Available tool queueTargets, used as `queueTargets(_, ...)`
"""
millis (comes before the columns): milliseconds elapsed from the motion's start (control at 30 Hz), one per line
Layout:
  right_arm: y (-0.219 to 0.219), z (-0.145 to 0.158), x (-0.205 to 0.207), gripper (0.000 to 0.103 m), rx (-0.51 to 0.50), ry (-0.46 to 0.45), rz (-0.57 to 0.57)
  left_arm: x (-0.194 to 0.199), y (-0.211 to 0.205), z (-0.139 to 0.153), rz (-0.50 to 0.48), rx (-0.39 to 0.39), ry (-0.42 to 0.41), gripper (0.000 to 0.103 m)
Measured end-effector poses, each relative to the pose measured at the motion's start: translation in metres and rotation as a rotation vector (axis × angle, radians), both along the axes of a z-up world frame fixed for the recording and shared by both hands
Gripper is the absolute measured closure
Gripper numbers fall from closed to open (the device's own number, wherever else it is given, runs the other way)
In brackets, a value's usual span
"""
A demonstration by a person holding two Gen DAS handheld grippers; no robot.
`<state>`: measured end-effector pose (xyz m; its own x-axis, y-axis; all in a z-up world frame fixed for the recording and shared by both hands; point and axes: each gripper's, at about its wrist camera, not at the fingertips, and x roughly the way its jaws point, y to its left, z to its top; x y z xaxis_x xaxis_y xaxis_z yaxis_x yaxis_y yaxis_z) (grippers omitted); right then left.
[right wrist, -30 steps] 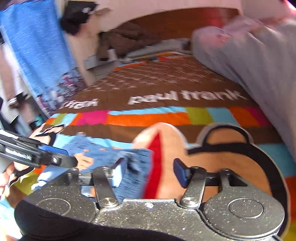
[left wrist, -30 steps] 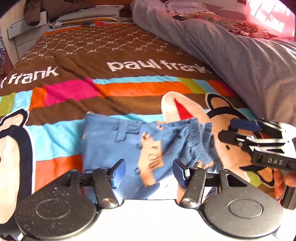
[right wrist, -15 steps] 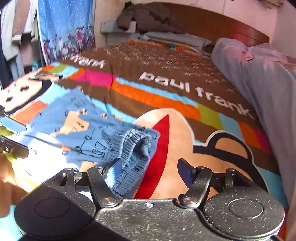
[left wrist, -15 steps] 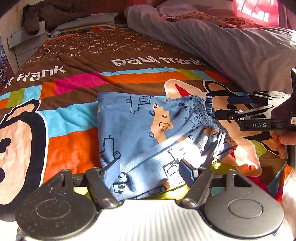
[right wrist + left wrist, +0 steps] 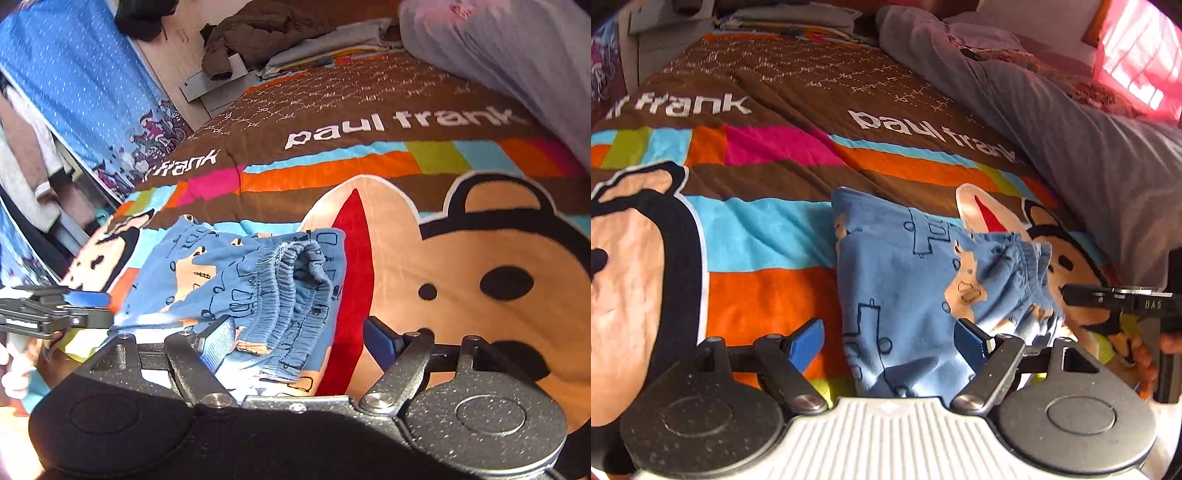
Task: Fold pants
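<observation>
Both the left gripper [image 5: 888, 341] and right gripper [image 5: 299, 341] are opening, releasing the pants [image 5: 916, 280] folded on the bed [image 5: 768, 229]; next comes smoothing or another fold.

Blue pants [image 5: 905, 280] lie folded between the opening left hand-held gripper [image 5: 890, 341] jaws.

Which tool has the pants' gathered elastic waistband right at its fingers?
The right tool: the blue printed pants' ribbed waistband bunches between its opening fingers; the left tool faces flat fabric.
</observation>
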<state>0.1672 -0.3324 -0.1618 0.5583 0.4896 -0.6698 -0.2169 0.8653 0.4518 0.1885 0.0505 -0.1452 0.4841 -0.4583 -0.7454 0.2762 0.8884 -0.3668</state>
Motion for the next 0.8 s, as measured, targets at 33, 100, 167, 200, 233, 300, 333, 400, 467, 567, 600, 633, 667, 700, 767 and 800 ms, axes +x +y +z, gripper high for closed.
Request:
queueTargets(33,-0.006,-0.002,0.003,0.025,0.04,0.016,-0.009,0.008,0.007,-0.004,0.009,-0.043,0.018,0.021)
queueTargets(100,-0.02,-0.01,0.011,0.025,0.142,0.057,-0.032,0.022,0.017,-0.012,0.014,-0.11,0.053,0.021)
queueTargets(167,-0.03,-0.02,0.021,0.027,0.23,0.107,-0.054,0.033,0.024,-0.022,0.014,-0.137,0.084,0.021)
queueTargets(200,-0.034,-0.025,0.024,0.027,0.249,0.126,-0.064,0.038,0.026,-0.027,0.008,-0.143,0.1,0.021)
queueTargets(233,-0.036,-0.029,0.027,0.027,0.264,0.14,-0.064,0.042,0.026,-0.031,0.003,-0.137,0.108,0.021)
queueTargets(300,-0.038,-0.036,0.033,0.028,0.286,0.158,-0.056,0.045,0.026,-0.036,-0.023,-0.148,0.112,0.021)
queueTargets(333,-0.039,-0.038,0.034,0.028,0.302,0.163,-0.052,0.046,0.026,-0.038,-0.031,-0.154,0.111,0.021)
queueTargets(400,-0.042,-0.042,0.038,0.028,0.343,0.167,-0.042,0.049,0.028,-0.042,-0.035,-0.2,0.121,0.021)
queueTargets(467,-0.047,-0.048,0.043,0.028,0.405,0.181,-0.029,0.053,0.03,-0.048,-0.032,-0.27,0.14,0.02)
queueTargets(567,-0.049,-0.054,0.049,0.028,0.458,0.19,-0.009,0.058,0.027,-0.055,-0.05,-0.334,0.156,0.02)
queueTargets(600,-0.049,-0.055,0.05,0.028,0.474,0.191,-0.003,0.059,0.024,-0.056,-0.06,-0.342,0.156,0.02)
queueTargets(633,-0.049,-0.057,0.052,0.028,0.492,0.194,0.003,0.06,0.022,-0.058,-0.068,-0.353,0.158,0.018)
queueTargets(667,-0.049,-0.058,0.054,0.028,0.509,0.198,0.01,0.061,0.02,-0.059,-0.072,-0.367,0.159,0.015)
queueTargets(700,-0.047,-0.059,0.055,0.028,0.527,0.201,0.021,0.062,0.019,-0.061,-0.075,-0.392,0.161,0.012)
queueTargets(767,-0.043,-0.062,0.057,0.028,0.549,0.206,0.036,0.062,0.018,-0.066,-0.072,-0.446,0.163,0.007)
queueTargets(800,-0.041,-0.062,0.058,0.028,0.557,0.207,0.045,0.062,0.016,-0.067,-0.075,-0.466,0.164,0.007)
